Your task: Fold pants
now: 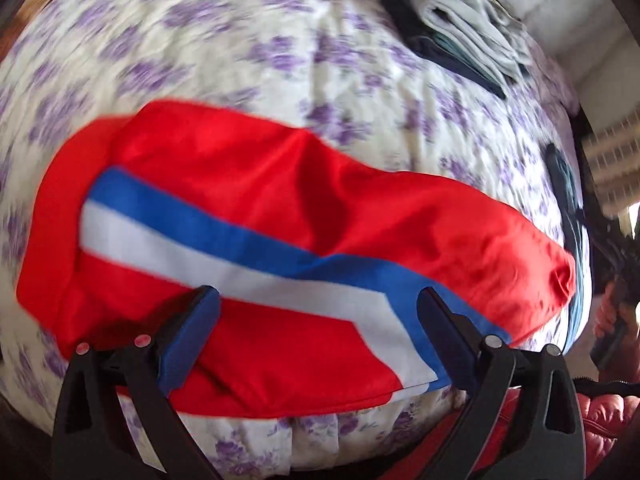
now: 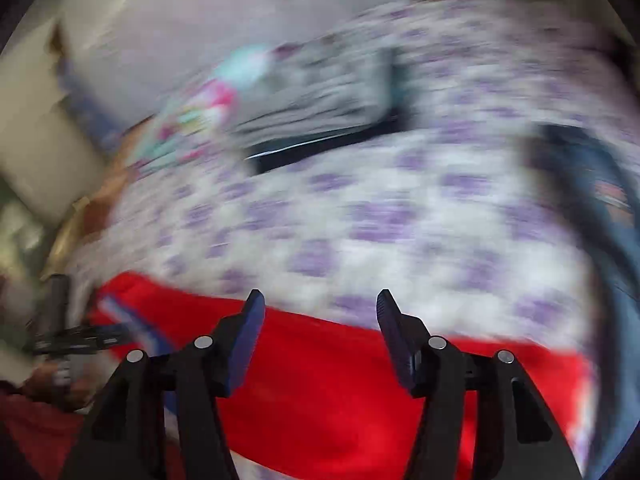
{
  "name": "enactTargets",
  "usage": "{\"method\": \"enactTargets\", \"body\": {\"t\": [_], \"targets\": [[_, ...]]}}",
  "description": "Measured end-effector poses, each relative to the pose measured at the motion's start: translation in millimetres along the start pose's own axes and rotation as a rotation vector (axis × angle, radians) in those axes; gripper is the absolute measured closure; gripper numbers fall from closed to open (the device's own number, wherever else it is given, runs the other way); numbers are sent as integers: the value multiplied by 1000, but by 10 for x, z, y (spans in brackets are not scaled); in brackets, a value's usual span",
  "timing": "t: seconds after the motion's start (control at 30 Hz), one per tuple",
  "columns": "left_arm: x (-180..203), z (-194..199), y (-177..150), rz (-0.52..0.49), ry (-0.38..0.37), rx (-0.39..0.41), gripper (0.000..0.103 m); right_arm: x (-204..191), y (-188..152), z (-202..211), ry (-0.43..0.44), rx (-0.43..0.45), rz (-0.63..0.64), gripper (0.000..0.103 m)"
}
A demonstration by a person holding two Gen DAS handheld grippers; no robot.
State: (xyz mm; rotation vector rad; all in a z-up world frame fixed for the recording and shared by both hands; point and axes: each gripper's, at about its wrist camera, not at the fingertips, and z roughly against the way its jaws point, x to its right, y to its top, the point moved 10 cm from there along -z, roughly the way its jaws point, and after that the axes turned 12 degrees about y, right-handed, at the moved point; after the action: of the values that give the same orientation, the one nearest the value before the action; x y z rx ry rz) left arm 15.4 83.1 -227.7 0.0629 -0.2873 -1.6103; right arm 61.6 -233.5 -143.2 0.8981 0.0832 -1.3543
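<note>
Roughly, progress: red pants (image 1: 280, 216) folded into a compact bundle on bed (image 1: 224, 52); final tidy left.
fingers: left gripper (image 1: 318, 330) and right gripper (image 2: 320, 334) spread, empty.

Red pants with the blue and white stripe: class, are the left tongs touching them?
Cannot tell. In the left wrist view the open left tongs overlap the red pants, with no visible gap or contact.
</note>
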Motion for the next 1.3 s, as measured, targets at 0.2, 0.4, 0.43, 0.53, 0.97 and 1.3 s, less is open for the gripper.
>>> {"method": "enactTargets", "body": {"t": [0.2, 0.4, 0.43, 0.53, 0.97, 1.3], "targets": [[23, -37, -77, -27, 141, 2, 7, -353, 248, -1288, -62, -195, 288, 44], [29, -41, -71, 8, 209, -2, 7, -567, -289, -1415, 68, -376, 350, 45], [23, -34, -70, 20, 208, -2, 7, -649, -382, -1306, 96, -378, 376, 45], [12, -24, -56, 52, 203, -3, 7, -683, -681, -1143, 104, -405, 374, 45], [129, -143, -40, -8, 232, -2, 5, -938, -635, -1190, 493, -428, -5, 33], [156, -204, -47, -50, 264, 13, 5, -1146, -602, -1753, 702, -578, -547, 30]]}}
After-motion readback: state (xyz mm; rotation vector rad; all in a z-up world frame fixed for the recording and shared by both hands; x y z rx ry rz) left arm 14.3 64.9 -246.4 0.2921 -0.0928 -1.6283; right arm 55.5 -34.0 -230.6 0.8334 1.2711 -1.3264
